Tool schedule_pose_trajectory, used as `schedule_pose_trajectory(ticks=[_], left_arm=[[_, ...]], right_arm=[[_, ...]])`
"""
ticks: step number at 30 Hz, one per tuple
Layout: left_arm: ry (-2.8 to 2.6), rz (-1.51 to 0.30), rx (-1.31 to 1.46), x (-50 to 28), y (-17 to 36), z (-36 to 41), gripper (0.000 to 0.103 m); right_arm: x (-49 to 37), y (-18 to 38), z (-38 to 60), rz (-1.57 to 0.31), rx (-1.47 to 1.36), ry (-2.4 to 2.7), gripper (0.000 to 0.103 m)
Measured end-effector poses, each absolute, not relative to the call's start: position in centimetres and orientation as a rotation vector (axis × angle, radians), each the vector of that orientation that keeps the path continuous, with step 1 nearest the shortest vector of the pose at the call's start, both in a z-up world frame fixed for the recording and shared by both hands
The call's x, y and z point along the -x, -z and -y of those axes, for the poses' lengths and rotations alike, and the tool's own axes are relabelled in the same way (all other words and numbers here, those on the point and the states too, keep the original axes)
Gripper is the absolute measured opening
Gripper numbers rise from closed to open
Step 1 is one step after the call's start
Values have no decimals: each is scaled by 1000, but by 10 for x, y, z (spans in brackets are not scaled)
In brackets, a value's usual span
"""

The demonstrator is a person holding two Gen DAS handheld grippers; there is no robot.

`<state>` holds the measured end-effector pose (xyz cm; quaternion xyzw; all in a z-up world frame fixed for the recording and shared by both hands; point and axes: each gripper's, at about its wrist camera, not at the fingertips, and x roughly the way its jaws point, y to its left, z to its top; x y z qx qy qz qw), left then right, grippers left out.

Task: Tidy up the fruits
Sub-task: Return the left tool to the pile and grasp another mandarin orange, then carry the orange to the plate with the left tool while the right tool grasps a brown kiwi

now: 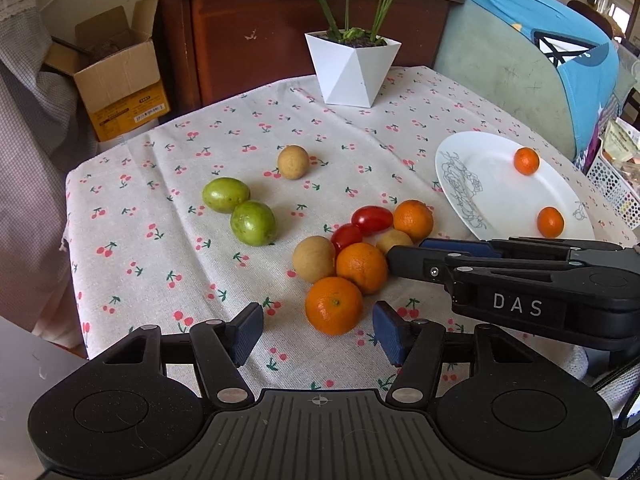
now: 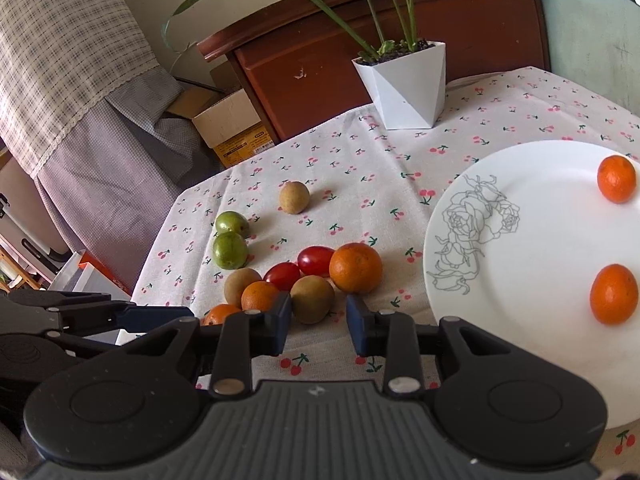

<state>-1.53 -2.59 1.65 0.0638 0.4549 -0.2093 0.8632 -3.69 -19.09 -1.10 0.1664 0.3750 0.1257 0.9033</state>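
Observation:
A cluster of fruit lies mid-table: three oranges (image 1: 334, 305) (image 1: 362, 267) (image 1: 413, 219), two red cherry tomatoes (image 1: 372, 218), two tan round fruits (image 1: 313, 258), two green fruits (image 1: 253, 223) and a lone tan fruit (image 1: 293, 162). A white plate (image 1: 492, 192) at right holds two small oranges (image 1: 526, 161) (image 1: 550, 222). My left gripper (image 1: 318, 330) is open, with the nearest orange just beyond its fingers. My right gripper (image 2: 318, 320) is open, its fingers on either side of a tan fruit (image 2: 312, 298), not closed on it. It also shows in the left wrist view (image 1: 404, 258).
A white pot with a plant (image 1: 350, 68) stands at the table's far edge. A wooden cabinet (image 1: 256, 36) and a cardboard box (image 1: 116, 76) are behind the table. A blue-covered chair (image 1: 532, 64) is at the right.

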Motion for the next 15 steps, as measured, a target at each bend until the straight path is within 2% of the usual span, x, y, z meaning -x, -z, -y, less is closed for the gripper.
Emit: schedule_pose_trajectory(ticks=[5, 8, 10, 14, 15], left_arm=[[443, -929, -150, 15, -12, 29, 56], [441, -920, -143, 13, -12, 28, 51], [441, -916, -135, 13, -12, 27, 42], [445, -906, -142, 12, -11, 30, 37], [448, -903, -145, 13, -11, 30, 34]], right_arm=[[33, 12, 188, -768, -345, -258, 32], [32, 12, 187, -765, -344, -252, 32], [31, 12, 185, -762, -336, -254, 32], [30, 13, 184, -758, -345, -255, 32], [30, 13, 184, -758, -342, -253, 28]])
